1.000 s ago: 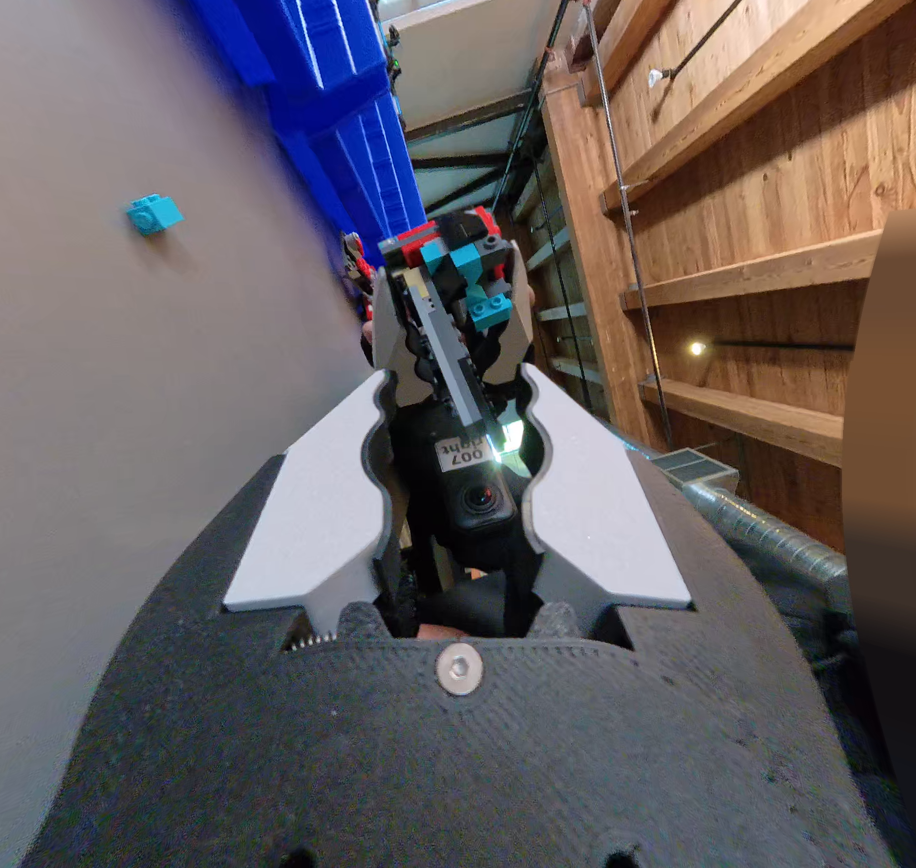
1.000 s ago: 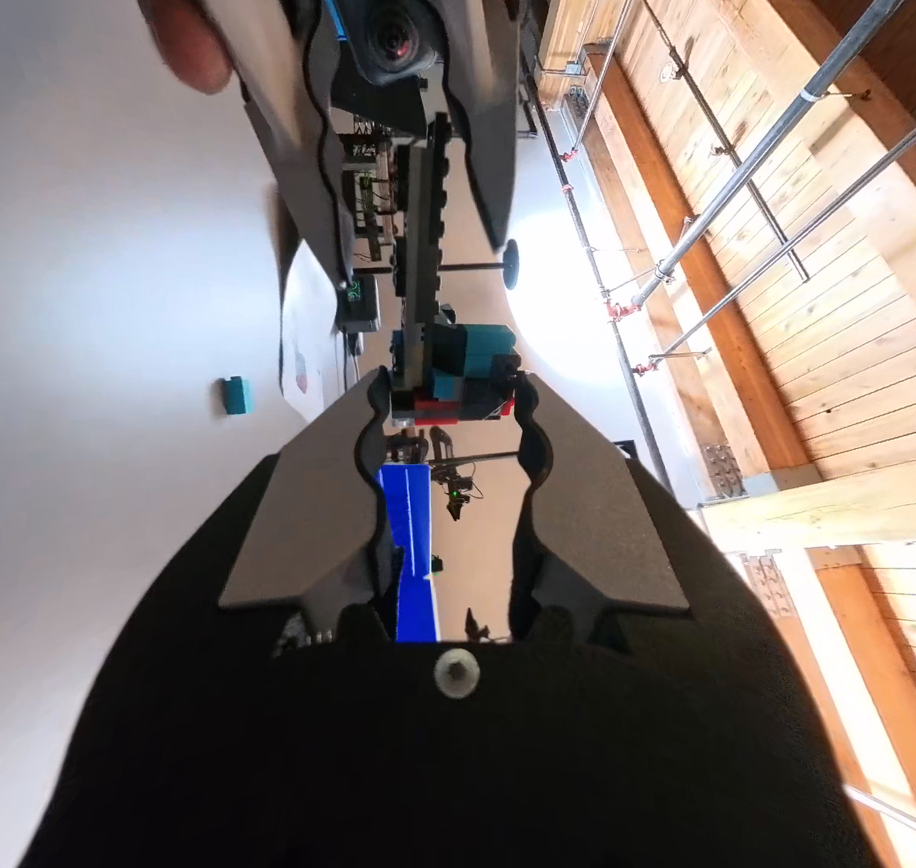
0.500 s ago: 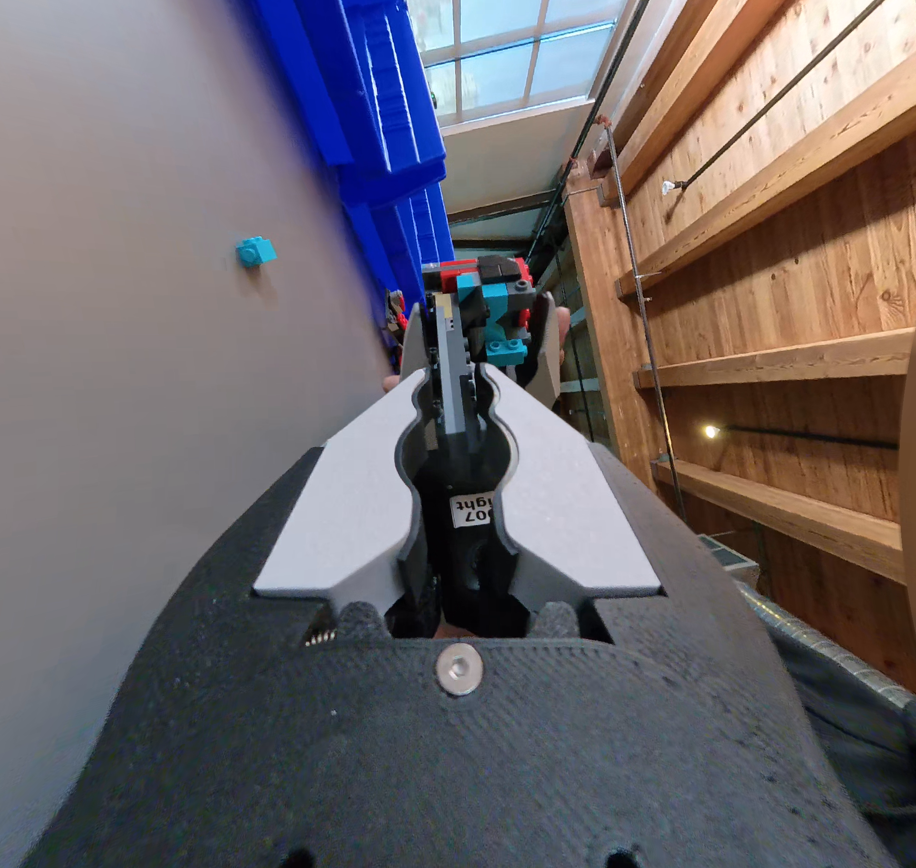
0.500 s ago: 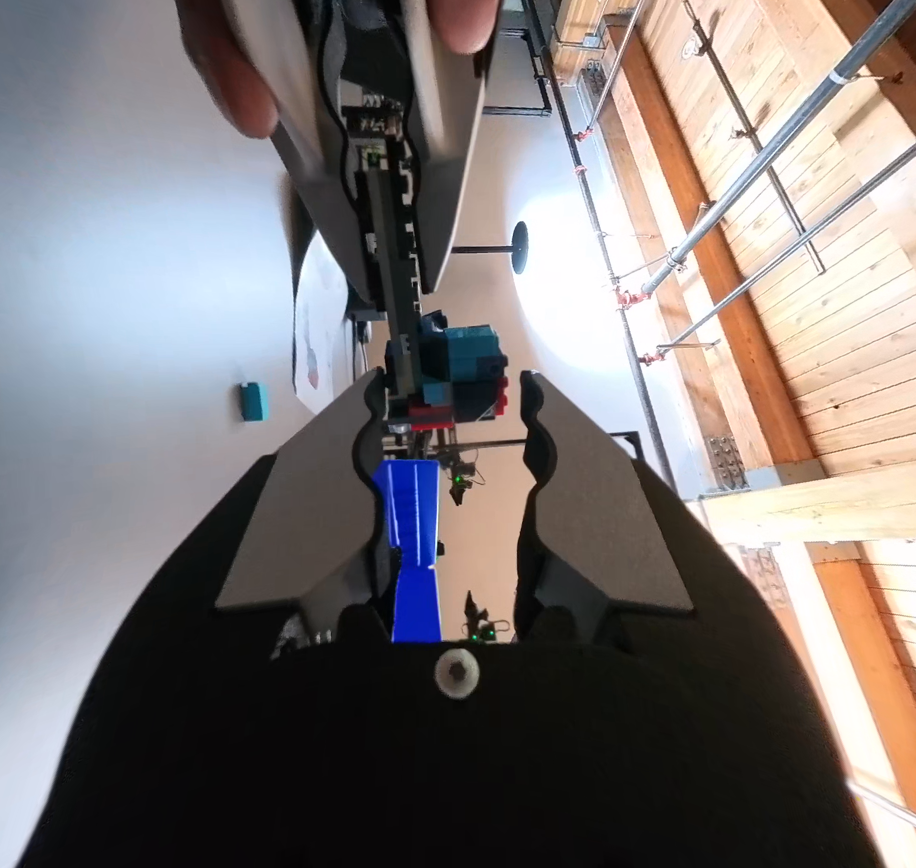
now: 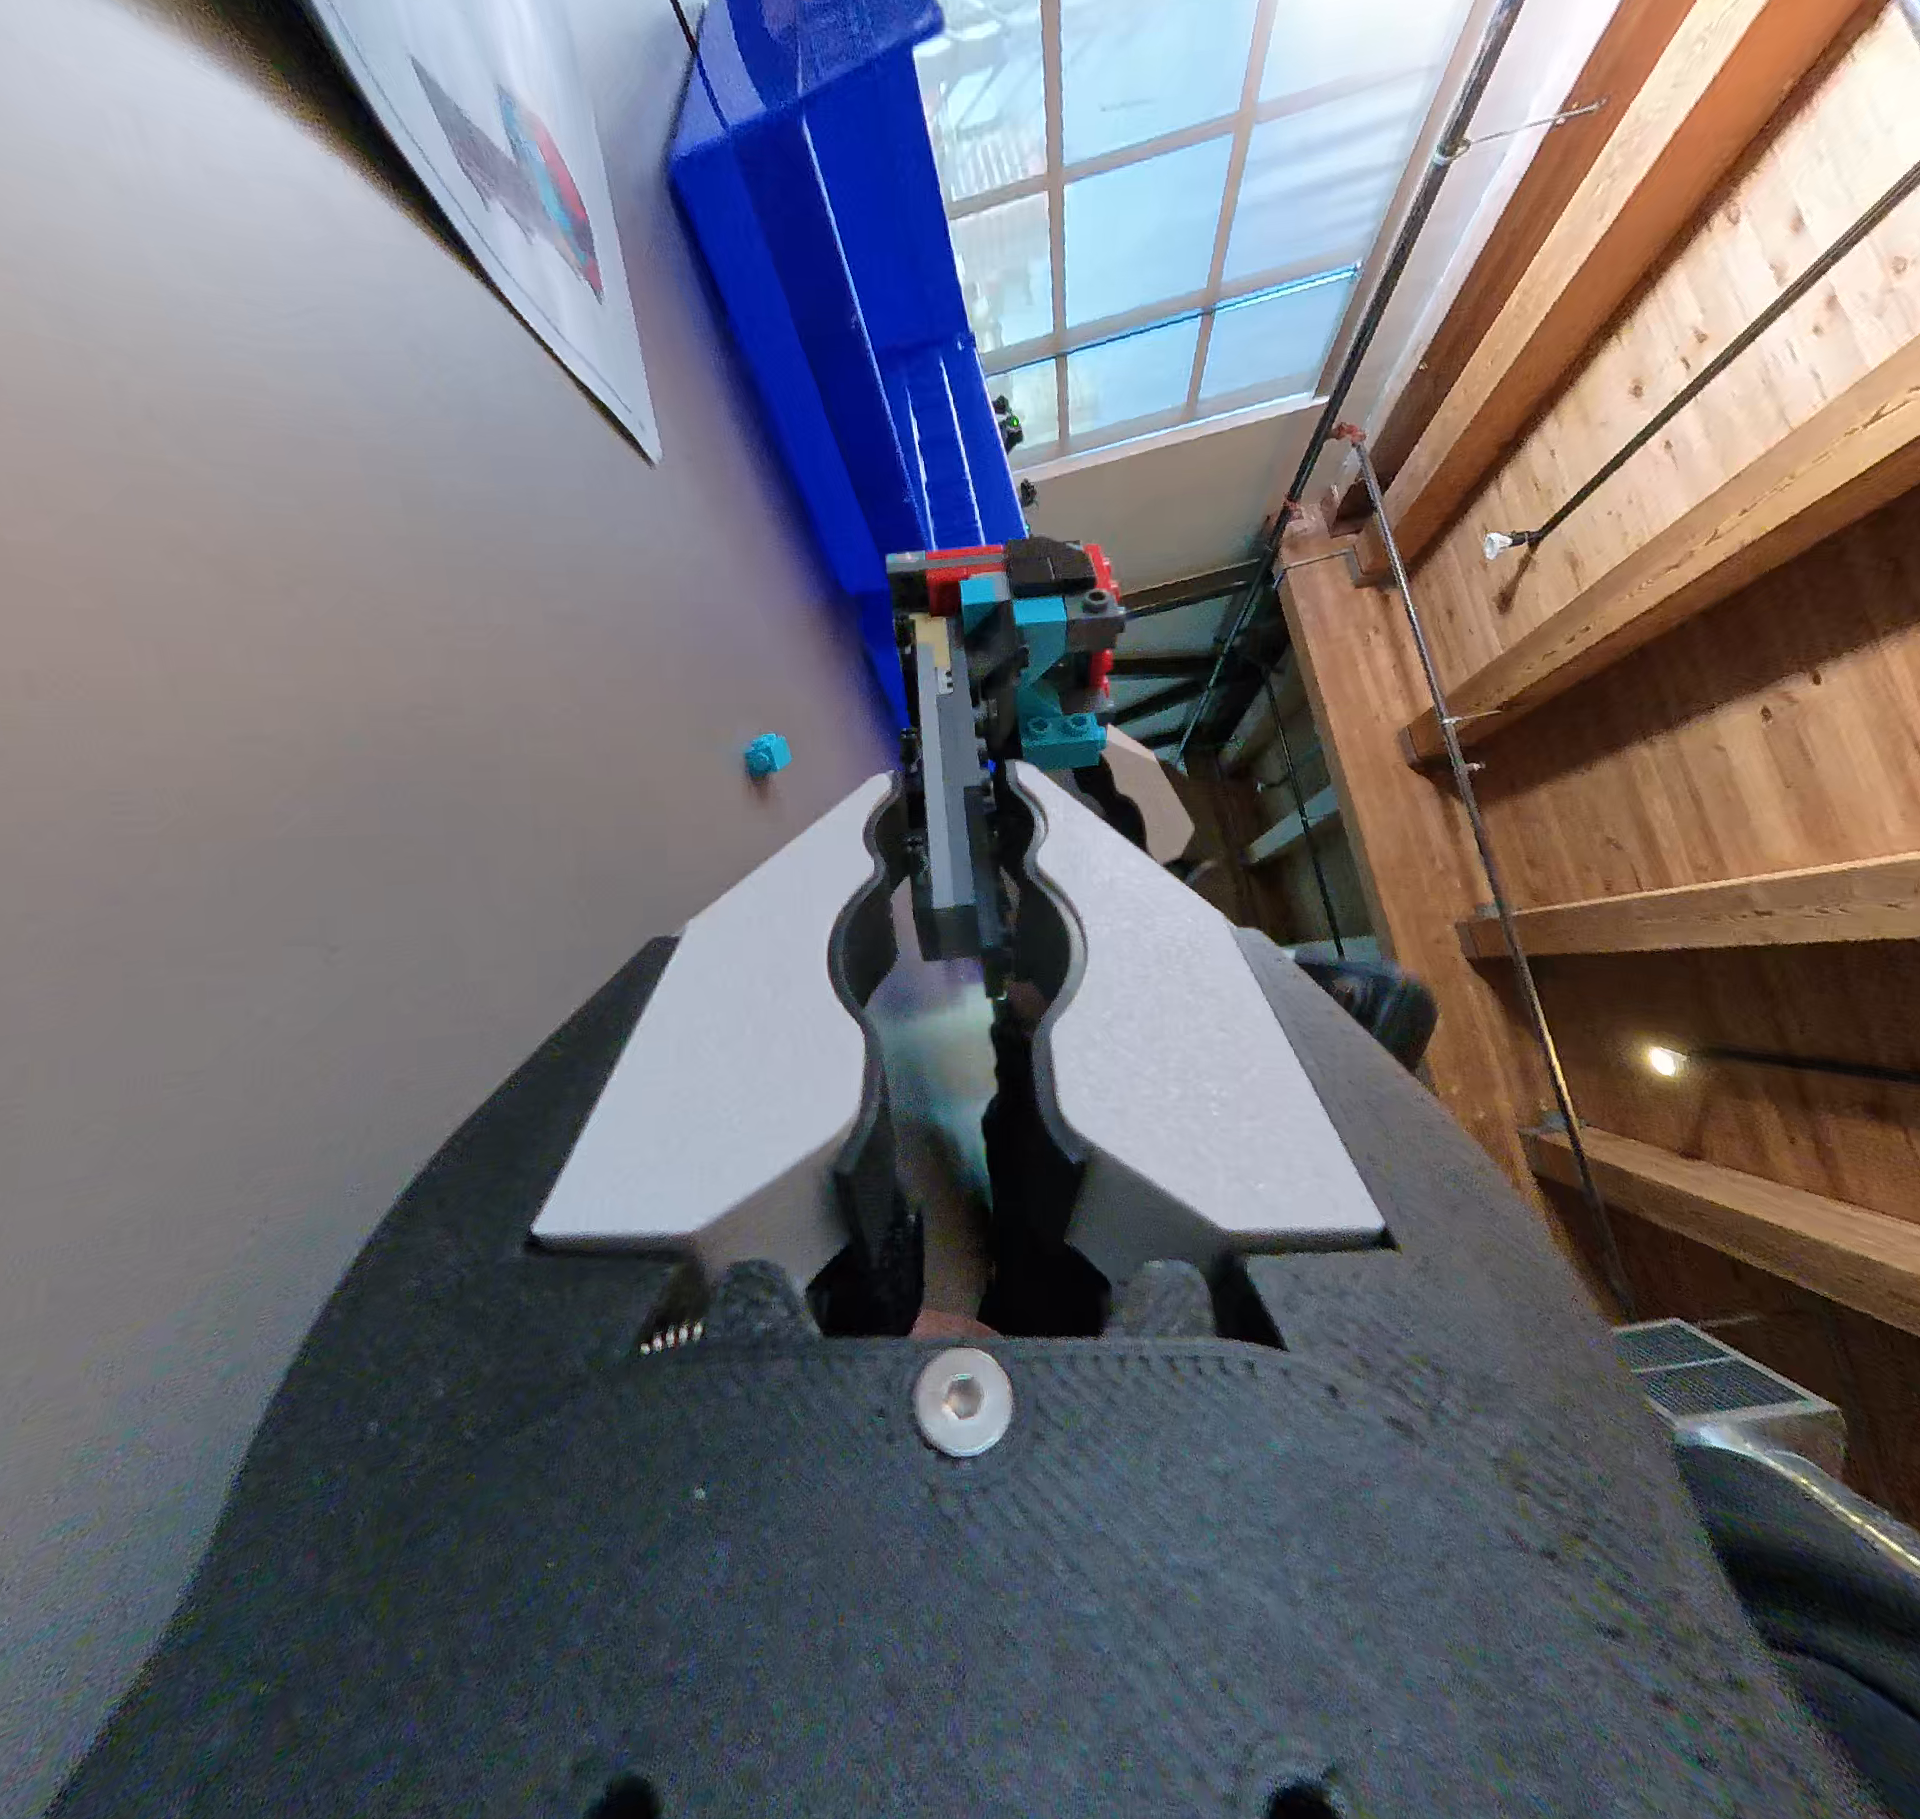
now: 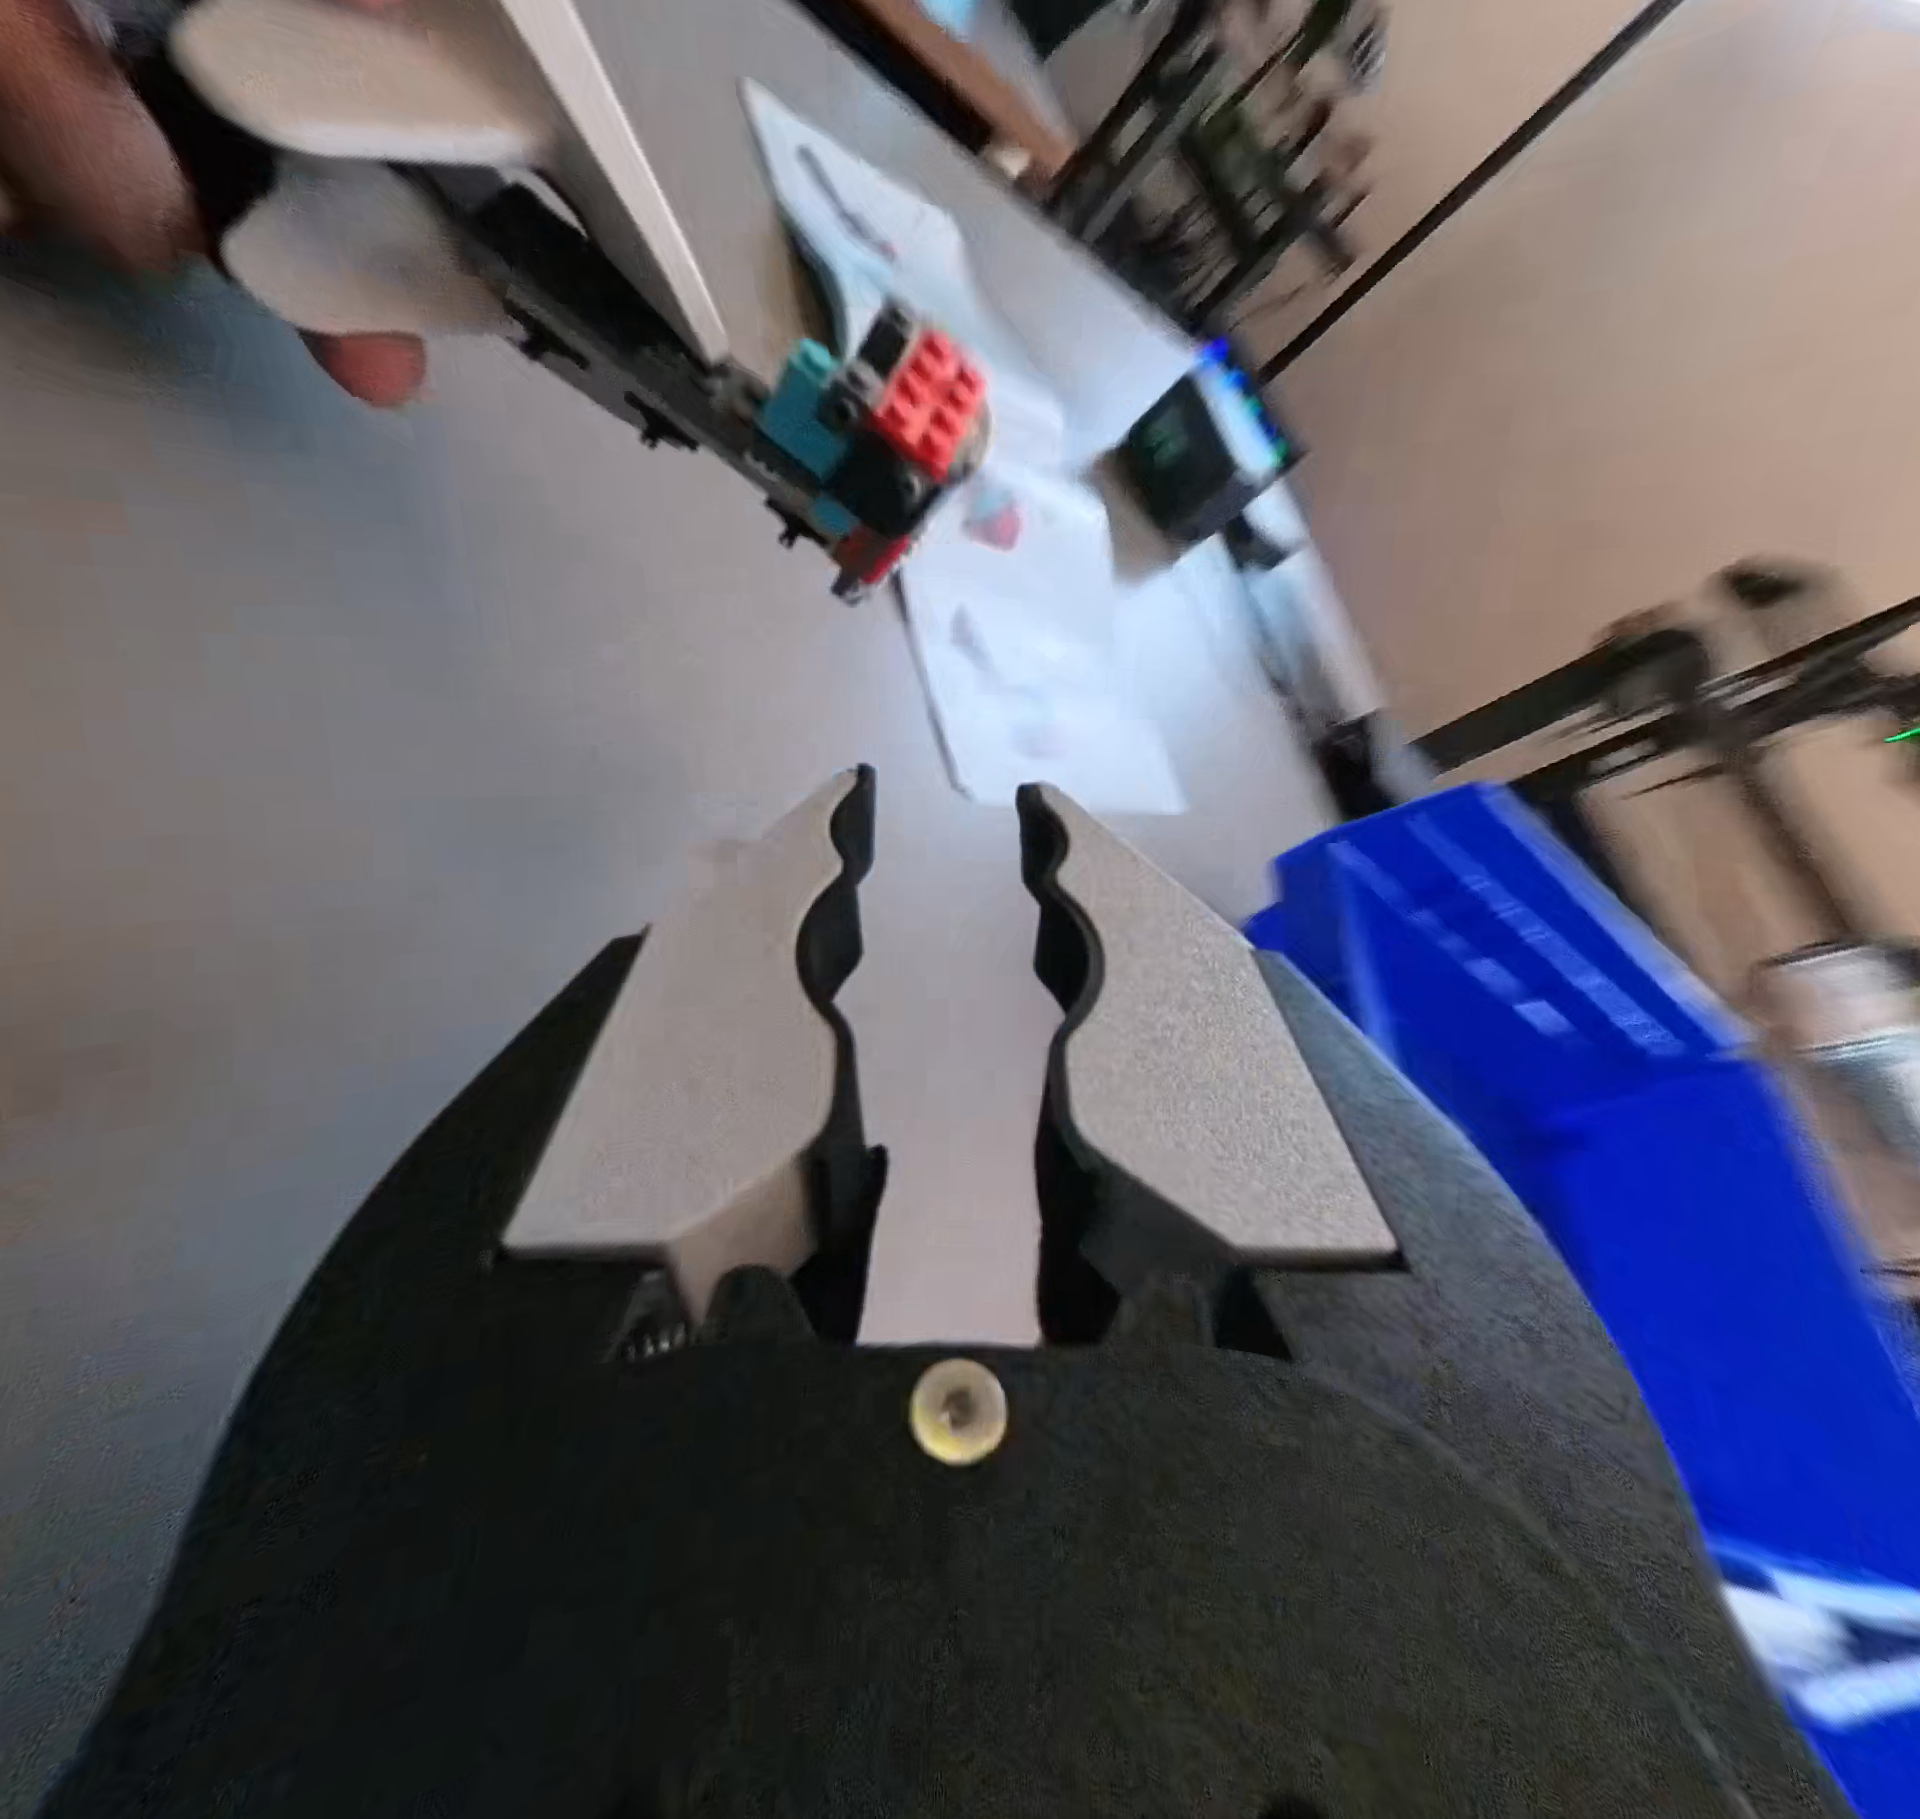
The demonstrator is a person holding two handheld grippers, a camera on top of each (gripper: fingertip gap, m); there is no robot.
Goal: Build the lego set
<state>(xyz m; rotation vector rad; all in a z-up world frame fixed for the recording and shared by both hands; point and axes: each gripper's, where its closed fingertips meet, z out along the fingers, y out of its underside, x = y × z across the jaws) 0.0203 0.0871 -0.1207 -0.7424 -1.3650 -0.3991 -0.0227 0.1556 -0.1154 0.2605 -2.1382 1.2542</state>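
My left gripper [image 5: 954,782] is shut on the long dark grey plate of the lego model [image 5: 997,647], which carries a cluster of teal, black and red bricks at its far end. In the right wrist view the same model [image 6: 873,439] sticks out of the left gripper at the upper left, held in a hand. My right gripper [image 6: 943,805] is open and empty, below and apart from the model. A loose teal brick [image 5: 767,755] lies on the grey table [image 5: 312,730].
Blue bins [image 5: 831,242] [image 6: 1621,1094] stand along the table's edge. A white instruction sheet [image 5: 488,169] [image 6: 997,647] lies on the table, with a small dark device [image 6: 1195,460] beside it. Wooden beams [image 5: 1662,522] and metal rods fill the right side. The grippers' ends are close to 9 cm from one another.
My right gripper let go of the model's brick end and drew back and away. My left gripper closed on the grey plate and now holds the model alone; both views have swung.
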